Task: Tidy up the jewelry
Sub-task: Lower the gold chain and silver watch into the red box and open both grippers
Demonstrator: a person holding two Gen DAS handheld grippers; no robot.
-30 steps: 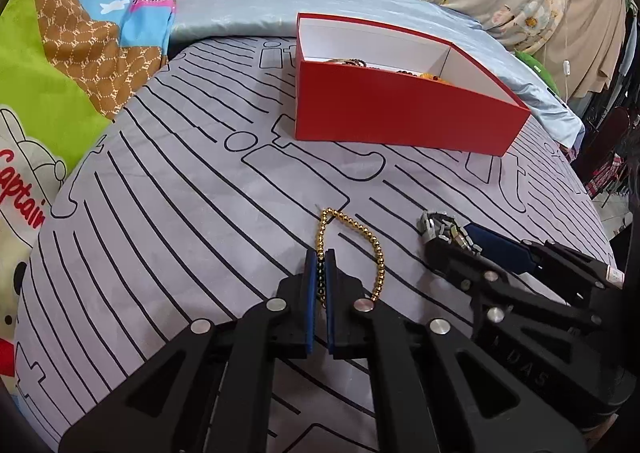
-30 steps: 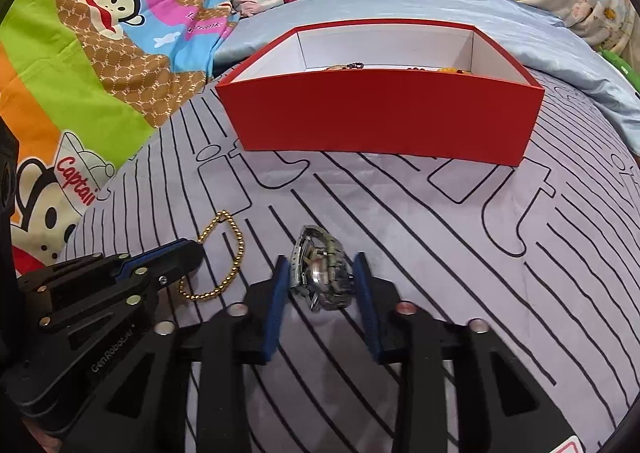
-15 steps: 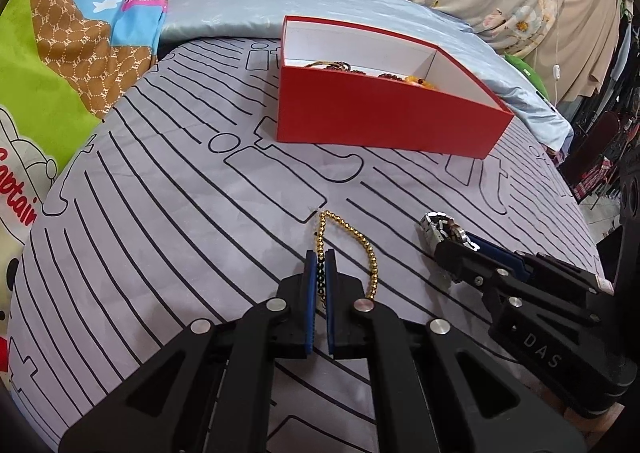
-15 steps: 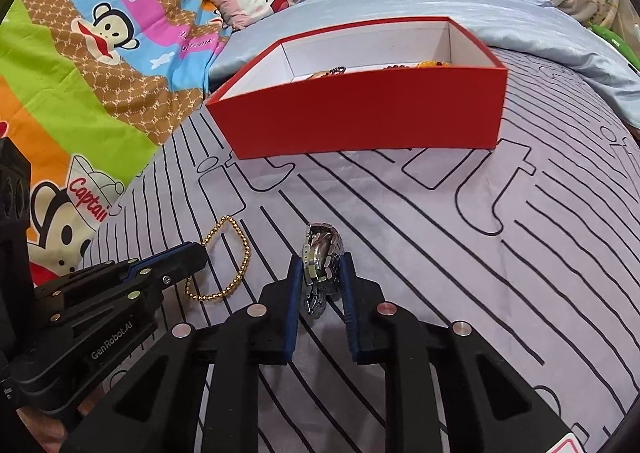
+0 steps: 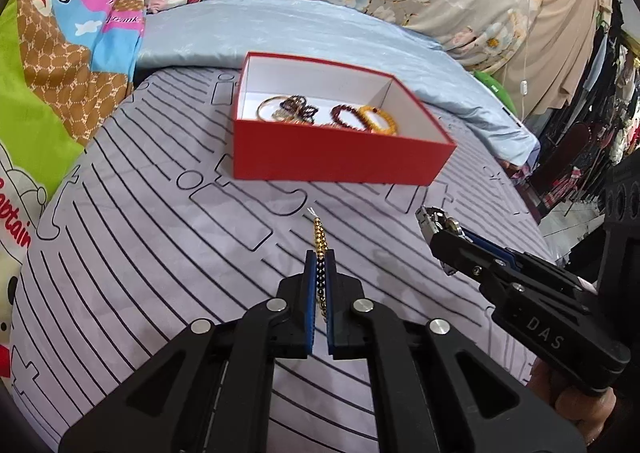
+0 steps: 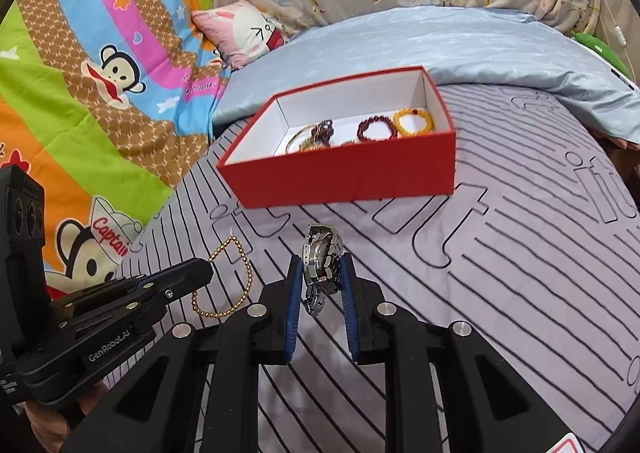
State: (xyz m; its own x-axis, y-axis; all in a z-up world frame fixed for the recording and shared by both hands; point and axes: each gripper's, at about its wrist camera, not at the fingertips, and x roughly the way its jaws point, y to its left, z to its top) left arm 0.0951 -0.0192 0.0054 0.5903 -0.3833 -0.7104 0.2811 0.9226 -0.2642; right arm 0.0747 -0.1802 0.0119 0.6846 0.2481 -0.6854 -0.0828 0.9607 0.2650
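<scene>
The gold bead bracelet (image 5: 319, 243) is pinched between the closed fingers of the left gripper (image 5: 319, 259) and hangs above the striped grey sheet (image 5: 160, 245); the metal watch (image 6: 322, 259) is clamped between the blue pads of the right gripper (image 6: 320, 273), also lifted off the sheet; the red box (image 6: 348, 177) is seen further ahead, with a dark red bracelet (image 6: 376, 128), an amber bracelet (image 6: 413, 121) and other pieces inside; a cartoon monkey blanket (image 6: 80, 93) lies to the left.
</scene>
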